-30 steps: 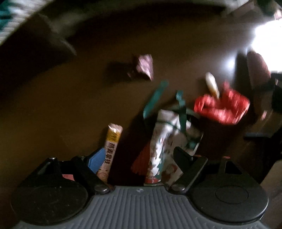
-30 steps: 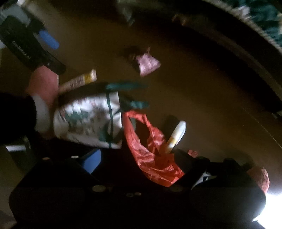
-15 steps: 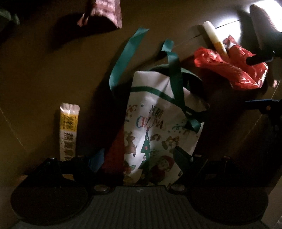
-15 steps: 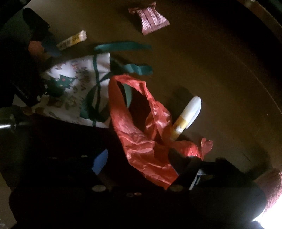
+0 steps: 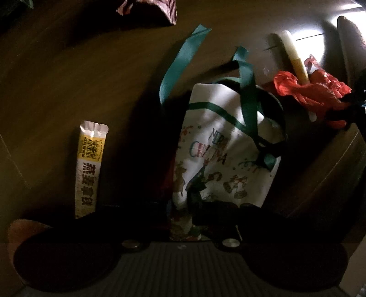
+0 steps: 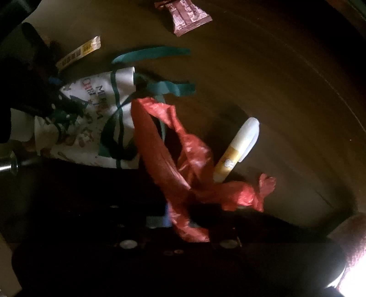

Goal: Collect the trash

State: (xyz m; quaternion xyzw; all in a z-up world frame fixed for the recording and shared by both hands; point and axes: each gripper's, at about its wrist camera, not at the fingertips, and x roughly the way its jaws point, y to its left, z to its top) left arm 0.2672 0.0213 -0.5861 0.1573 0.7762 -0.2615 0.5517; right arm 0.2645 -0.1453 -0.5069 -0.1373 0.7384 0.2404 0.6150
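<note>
Dark brown wooden tabletop point(image 5: 68, 80), smooth, faintly grained, dimly lit, with a bright glare patch at one far corner; everything lies on it.

White fabric tote bag with green webbing handles and a printed Christmas pattern point(image 5: 219, 146): soft, slumped on its side, mouth facing away in the left wrist view. One handle strap runs out flat across the wood, the other loops over the bag's face. Lettering and small festive figures show on the cloth.

Crumpled red plastic bag point(image 6: 173, 155): thin, glossy, creased, lying just beside the tote's mouth and overlapping its edge in the right wrist view.

Left gripper point(image 5: 183, 205): black, in deep shadow. Its jaws have just been closing and now pinch the bottom edge of the tote; cloth bunches between them.

Right gripper point(image 6: 183, 219): also black and shadowed. Its jaws have just been closing and now pinch a fold of the red plastic bag.

White and yellow cylindrical tube with a rounded cap point(image 6: 238, 148): rigid, smooth, touching the red bag's far side.

Long yellow and white foil sachet with black printed characters point(image 5: 90, 166): flat, crimped at the end, well apart from the tote.

Maroon patterned snack wrapper point(image 6: 185, 16): crinkled, wedge-shaped, at the far edge.
</note>
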